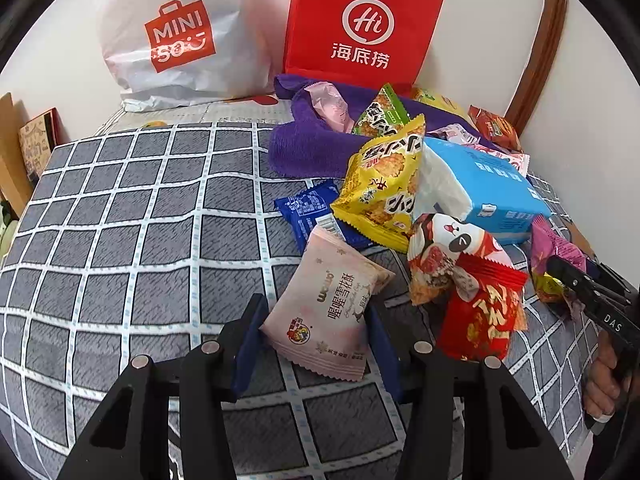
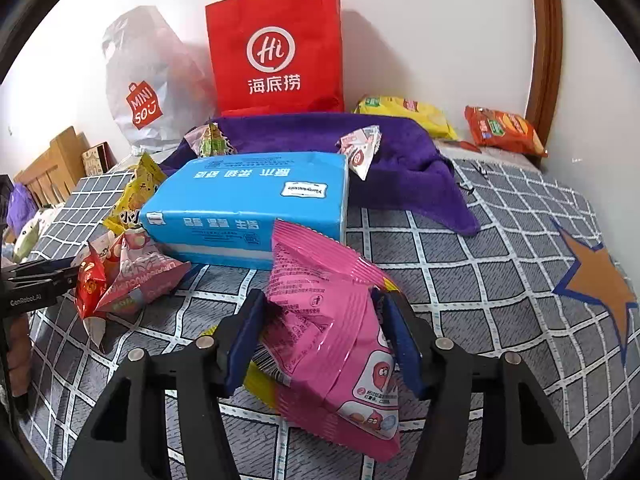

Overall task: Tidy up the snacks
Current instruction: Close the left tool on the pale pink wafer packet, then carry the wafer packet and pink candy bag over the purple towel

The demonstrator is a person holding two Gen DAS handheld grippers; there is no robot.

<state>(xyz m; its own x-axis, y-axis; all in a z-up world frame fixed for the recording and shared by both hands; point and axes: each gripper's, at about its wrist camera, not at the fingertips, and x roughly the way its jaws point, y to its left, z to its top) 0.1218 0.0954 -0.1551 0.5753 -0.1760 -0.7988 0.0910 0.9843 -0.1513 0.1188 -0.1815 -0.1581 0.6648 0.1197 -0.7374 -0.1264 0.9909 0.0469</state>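
Note:
My left gripper has its blue pads around a pale pink snack packet lying on the checked bedspread; the pads touch its sides. My right gripper is closed on a bright pink snack bag, with a yellow packet under it. A pile of snacks lies beside: a yellow cracker bag, a blue packet, a panda packet and a red packet. The right gripper also shows at the right edge of the left wrist view.
A blue tissue pack sits mid-bed. A purple towel holds small packets. A red paper bag and a white Miniso bag stand against the wall. Yellow and orange bags lie far right.

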